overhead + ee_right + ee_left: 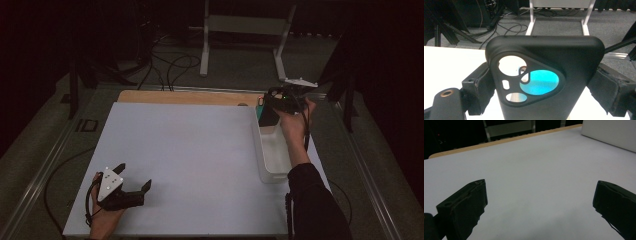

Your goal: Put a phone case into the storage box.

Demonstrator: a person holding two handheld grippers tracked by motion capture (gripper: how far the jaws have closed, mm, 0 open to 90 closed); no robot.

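Observation:
My right gripper [272,106] is raised at the far right, shut on a black phone case [267,116] that hangs over the far end of a white bin [260,150]. In the right gripper view the black phone case [554,55] stands upright between the jaws of my right gripper [544,86], its camera cut-outs facing me, with a teal patch [541,82] showing through one. My left gripper [134,175] rests near the front left of the white board [200,160]. Its jaws are wide apart, and nothing lies between them in the left gripper view [539,202].
The white bin [609,132] runs along the board's right side. A wooden table edge [185,96] shows beyond the board. On the floor behind it are cables [170,65] and a white metal stand [245,30]. Metal rails flank the table.

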